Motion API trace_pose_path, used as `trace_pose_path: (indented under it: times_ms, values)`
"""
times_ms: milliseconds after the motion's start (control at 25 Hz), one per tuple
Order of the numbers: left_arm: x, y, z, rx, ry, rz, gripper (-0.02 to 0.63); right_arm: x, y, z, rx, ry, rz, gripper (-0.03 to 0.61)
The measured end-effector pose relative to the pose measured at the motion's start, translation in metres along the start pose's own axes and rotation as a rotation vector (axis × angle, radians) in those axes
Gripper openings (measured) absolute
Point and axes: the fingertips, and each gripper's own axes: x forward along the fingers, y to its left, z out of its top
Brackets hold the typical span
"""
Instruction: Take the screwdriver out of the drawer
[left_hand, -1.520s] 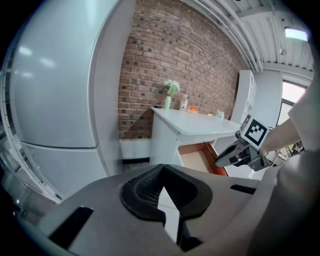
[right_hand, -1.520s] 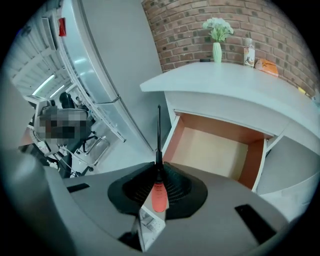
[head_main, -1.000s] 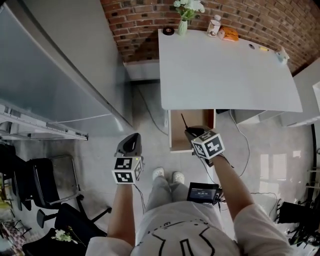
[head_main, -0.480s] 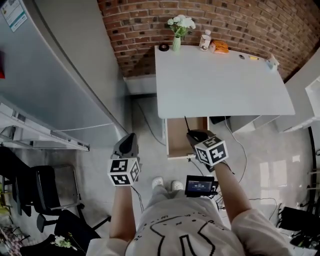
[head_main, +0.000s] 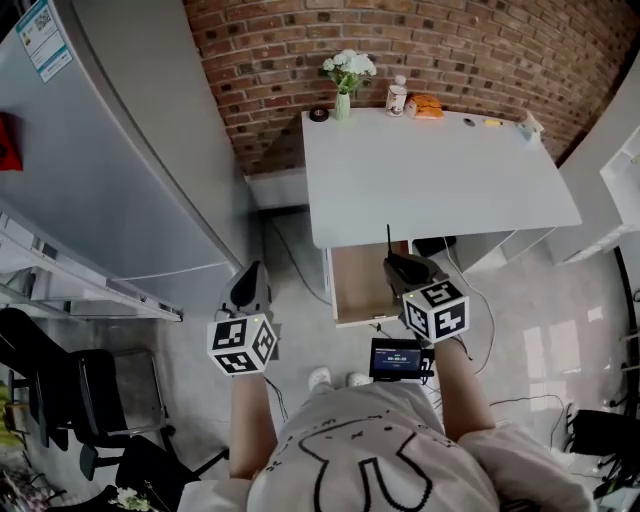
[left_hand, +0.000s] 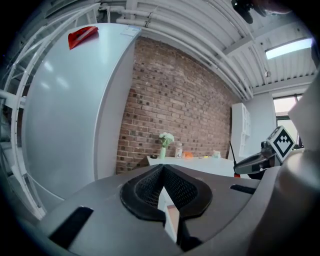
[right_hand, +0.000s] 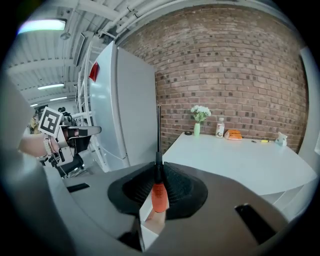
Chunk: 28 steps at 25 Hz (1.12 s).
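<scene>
The person is wearing a pale grey T-shirt (head_main: 400, 440) with short sleeves (head_main: 515, 470), and a drawing (head_main: 355, 480) in thick black lines is running across its front. The person is also wearing white shoes (head_main: 320, 378). A small black box (head_main: 397, 358) with a lit screen is sitting at the waist. The left gripper (head_main: 251, 272) and the right gripper (head_main: 398, 262) are both showing smooth grey shells with rounded edges. Each one is carrying a white cube printed with black square markers: the left cube (head_main: 242, 345) and the right cube (head_main: 437, 310). Black pads (left_hand: 145, 192) with a fine mesh pattern are lining the jaws.
</scene>
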Motion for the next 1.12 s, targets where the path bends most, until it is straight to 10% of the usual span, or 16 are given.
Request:
trace_pose_path:
  times_ms: [520,1120]
  values:
    - [-0.008,-0.029,0.082,0.254,-0.241,-0.048,0.008,-0.049,0.013,0.07,-0.198,-0.319,-0.062,0.06]
    - [-0.032,-0.059,0.108,0.287,-0.414,-0.118,0.008,-0.103,0.014,0.097,-0.243,-0.562,-0.164,0.06]
